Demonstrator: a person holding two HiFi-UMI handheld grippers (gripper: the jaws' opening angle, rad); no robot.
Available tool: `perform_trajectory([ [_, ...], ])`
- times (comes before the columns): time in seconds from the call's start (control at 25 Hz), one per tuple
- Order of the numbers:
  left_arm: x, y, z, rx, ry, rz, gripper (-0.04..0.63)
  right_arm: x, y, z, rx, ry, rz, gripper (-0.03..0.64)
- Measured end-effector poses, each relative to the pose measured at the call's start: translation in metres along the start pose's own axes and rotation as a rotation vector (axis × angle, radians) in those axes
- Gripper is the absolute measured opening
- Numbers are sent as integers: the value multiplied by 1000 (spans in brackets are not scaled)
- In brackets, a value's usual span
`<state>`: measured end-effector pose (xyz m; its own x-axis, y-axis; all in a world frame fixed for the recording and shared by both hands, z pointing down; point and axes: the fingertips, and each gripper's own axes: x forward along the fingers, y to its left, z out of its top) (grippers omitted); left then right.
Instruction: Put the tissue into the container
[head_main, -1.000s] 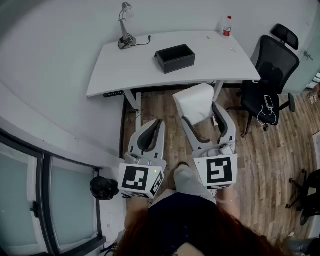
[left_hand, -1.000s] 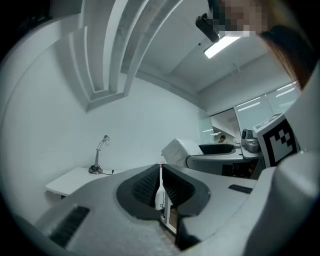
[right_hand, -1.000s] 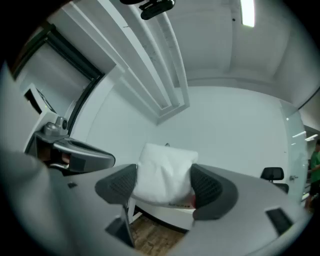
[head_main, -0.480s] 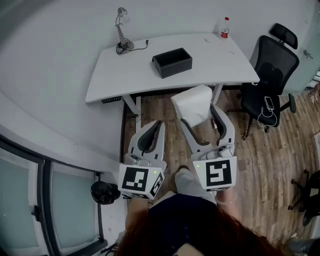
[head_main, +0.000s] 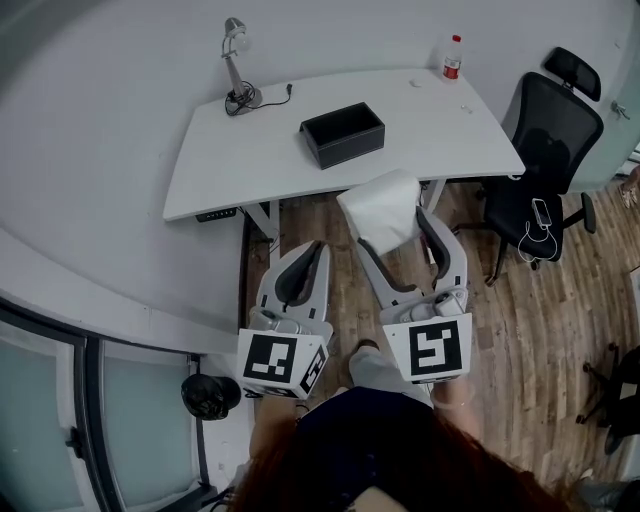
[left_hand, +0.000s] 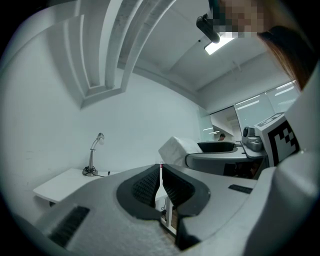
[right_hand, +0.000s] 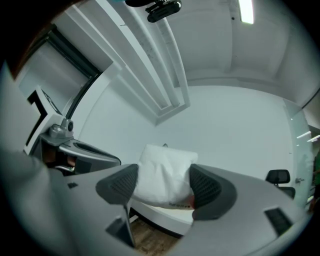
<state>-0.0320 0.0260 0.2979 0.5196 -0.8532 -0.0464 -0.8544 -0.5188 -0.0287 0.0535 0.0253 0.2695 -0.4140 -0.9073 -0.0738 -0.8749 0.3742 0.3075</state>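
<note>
Since a second ago the head view has shifted a little, so the desk (head_main: 250, 150) and what stands on it sit lower and further left. The tissue (head_main: 382, 208) now overlaps the desk's near edge. The white desk spans the far side of the room against a pale wall, with wooden floor (head_main: 540, 300) nearer. A black office chair (head_main: 545, 150) stands at the desk's right end.

The left gripper (head_main: 316, 250) hangs low at the near left, its jaws pressed together pad against pad. The right gripper (head_main: 390, 225) reaches further, and its jaws are clamped on either side of the tissue, a soft white pack held in the air on the near side of the desk.

The container (head_main: 342, 133), a black open box, sits on the desk just beyond the tissue and slightly left, apart from it. A desk lamp (head_main: 238, 70) stands at the far left corner, and a small red-capped bottle (head_main: 452, 57) stands far right.
</note>
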Motion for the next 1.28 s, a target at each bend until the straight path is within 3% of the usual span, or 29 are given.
perform_trajectory([
  [0.6,80,33,-2,6,5,31,37,71,-45,-12,-10,-24,29,347],
  [1.28,120,72,-10,-9,14,83,37,131,-65,-22,-6,-44,51,345],
])
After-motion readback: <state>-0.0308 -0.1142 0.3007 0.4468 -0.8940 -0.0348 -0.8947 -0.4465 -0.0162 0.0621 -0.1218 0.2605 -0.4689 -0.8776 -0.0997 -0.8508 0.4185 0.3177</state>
